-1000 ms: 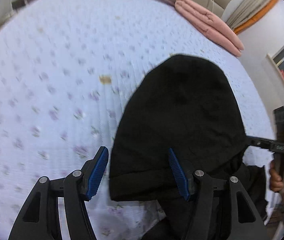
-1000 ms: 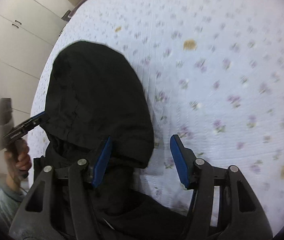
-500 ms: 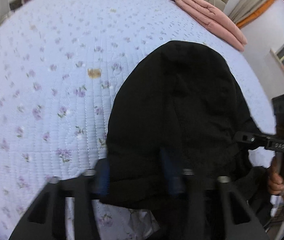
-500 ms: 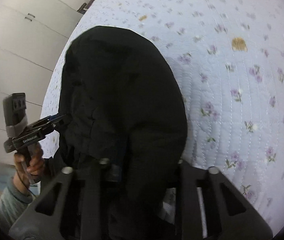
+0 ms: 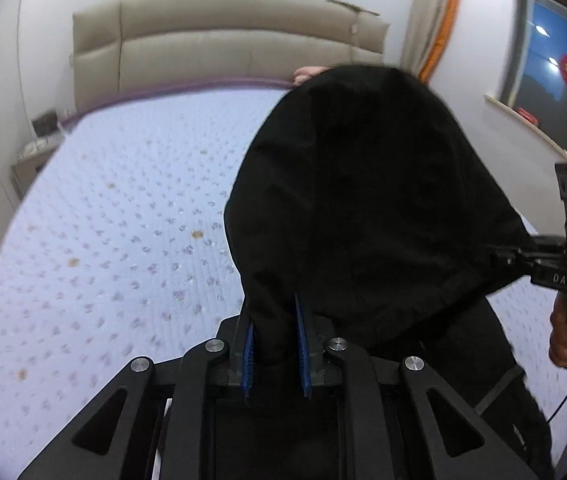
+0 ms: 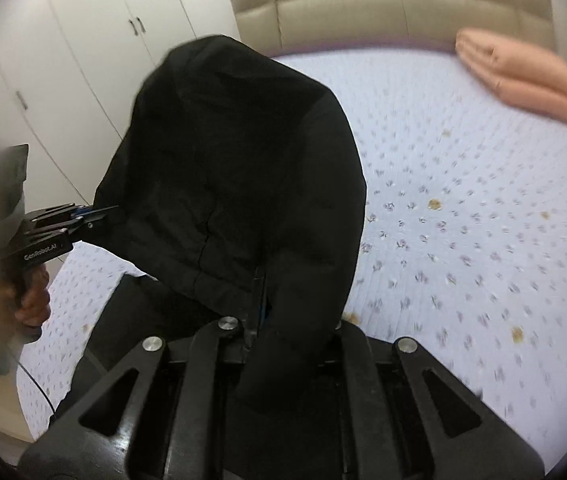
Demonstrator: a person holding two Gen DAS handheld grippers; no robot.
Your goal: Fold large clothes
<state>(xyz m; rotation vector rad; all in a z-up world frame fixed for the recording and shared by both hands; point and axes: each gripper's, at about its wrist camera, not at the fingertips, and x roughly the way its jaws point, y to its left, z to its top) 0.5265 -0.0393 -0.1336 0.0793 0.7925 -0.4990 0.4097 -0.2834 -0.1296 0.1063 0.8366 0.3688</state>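
A large black hooded garment (image 5: 367, 200) hangs lifted above the bed (image 5: 123, 240), hood uppermost. My left gripper (image 5: 275, 344) is shut on its left edge, cloth pinched between the blue pads (image 5: 248, 344). My right gripper (image 6: 267, 308) is shut on its right edge; its pads are mostly hidden by the black garment (image 6: 235, 176). Each gripper shows in the other view, the right one (image 5: 515, 258) at the cloth's right side, the left one (image 6: 91, 216) at its left side.
The bed (image 6: 463, 240) has a pale lilac flowered quilt. A folded pink blanket (image 6: 523, 84) lies at its far right by the beige headboard (image 5: 223, 48). White wardrobe doors (image 6: 63, 60) stand at the left, and a window (image 5: 555, 80) at the right.
Both grippers closed on the garment's edges and lifted it off the bed. The views tilted up, so the headboard and walls now show.
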